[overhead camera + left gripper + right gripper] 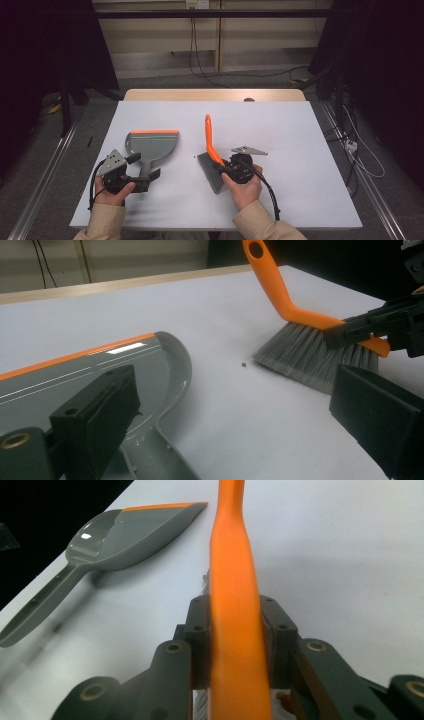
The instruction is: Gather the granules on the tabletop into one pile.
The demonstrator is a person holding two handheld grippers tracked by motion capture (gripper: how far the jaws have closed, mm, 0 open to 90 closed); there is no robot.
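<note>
A grey dustpan (152, 144) with an orange lip lies left of centre on the white board, its handle (145, 170) pointing toward me. My left gripper (144, 166) stands open with one jaw on each side of that handle, not pressing on it; the left gripper view shows the pan (125, 375) by the left jaw. A brush with an orange handle (209, 134) and grey bristles (210, 171) sits at the centre. My right gripper (223, 167) is shut on the lower part of the orange handle (235, 580). A tiny dark crumb (243, 365) lies between pan and bristles.
The white board (300, 130) covers a wooden table whose far edge (215, 94) shows at the back. Metal rails (45, 170) run along the floor on both sides, and cables (360, 150) lie on the floor at the right.
</note>
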